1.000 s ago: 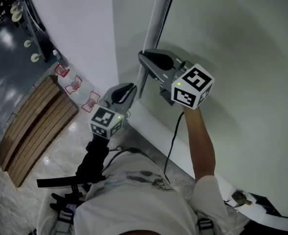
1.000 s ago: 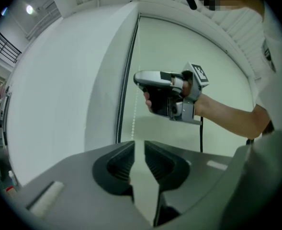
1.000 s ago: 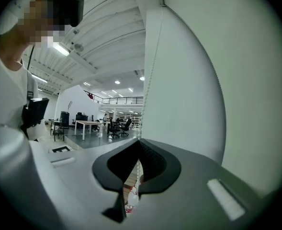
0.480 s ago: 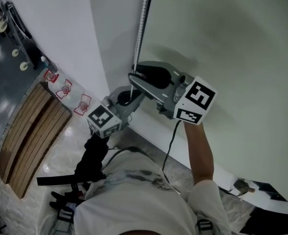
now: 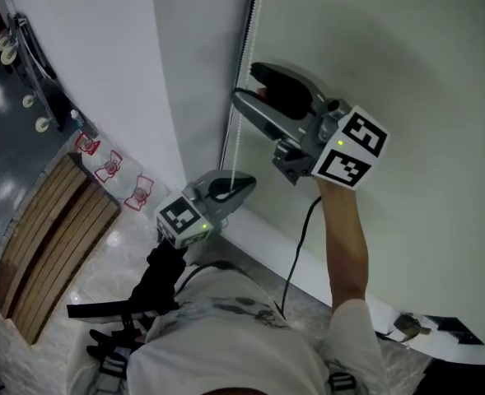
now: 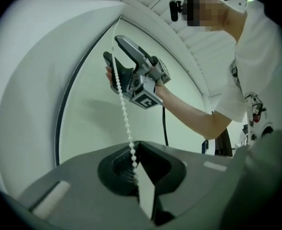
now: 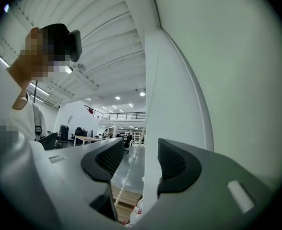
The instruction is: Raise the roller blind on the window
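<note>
The roller blind (image 5: 407, 64) filled the right and upper centre of the head view as one flat, pale green sheet, hanging far down toward the white ledge at the lower right. A white wall (image 5: 110, 48) ran along the blind's left edge. A slatted wooden platform (image 5: 44, 237) lay on the glossy floor at the lower left. The person's white shirt (image 5: 226, 336) took up the bottom centre, and a bare forearm rose from it toward the upper middle of the frame.

At the end of that forearm, the right gripper (image 5: 246, 85) was the higher of the two, close against the blind's left edge. Its jaws had just been opening and stood wide apart. In the right gripper view the bead chain (image 5: 248, 44) ran through the gap between them, and neither pad pressed on it.

The left gripper (image 5: 244, 186) sat lower, just left of centre. Its jaws were clamped together on the chain, which ran taut from them up past the right gripper.
</note>
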